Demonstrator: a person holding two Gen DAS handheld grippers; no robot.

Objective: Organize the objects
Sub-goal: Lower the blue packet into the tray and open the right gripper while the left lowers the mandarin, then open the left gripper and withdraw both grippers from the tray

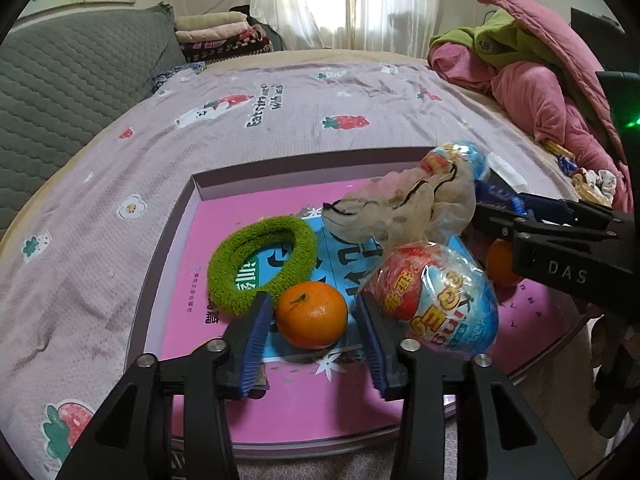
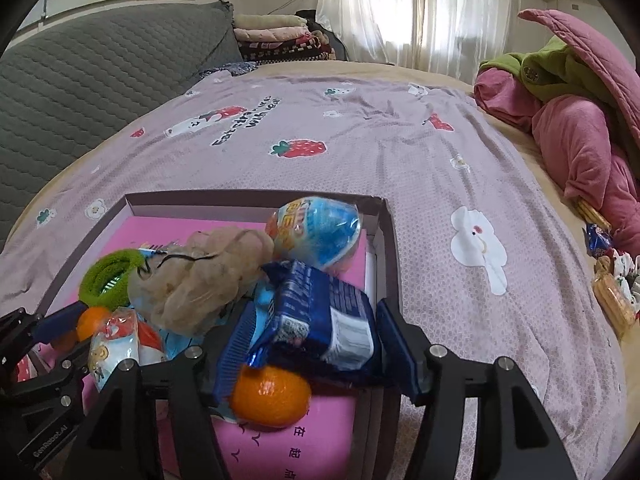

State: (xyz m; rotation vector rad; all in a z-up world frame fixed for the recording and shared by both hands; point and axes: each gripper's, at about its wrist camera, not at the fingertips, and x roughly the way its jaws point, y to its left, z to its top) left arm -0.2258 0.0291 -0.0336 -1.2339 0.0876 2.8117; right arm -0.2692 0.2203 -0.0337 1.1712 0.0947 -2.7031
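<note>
"DAS" on right gripper (image 1: 496, 204)

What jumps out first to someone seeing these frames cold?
The shallow box on the strawberry-print bedspread, crowded with bright things. An orange sits between the left gripper's open jaws, beside a fuzzy green ring. A blue snack packet lies between the right gripper's pads, over a second orange.

1. I see a lilac bedsheet (image 1: 320, 128) printed with strawberries covering the bed.
2. A grey quilted cushion (image 1: 72, 92) leans at the far left.
3. Folded blankets (image 1: 224, 38) are stacked beside it.
4. White curtains (image 1: 360, 0) hang behind.
5. Pink and green bedding (image 2: 568, 120) is heaped on the right.
</note>
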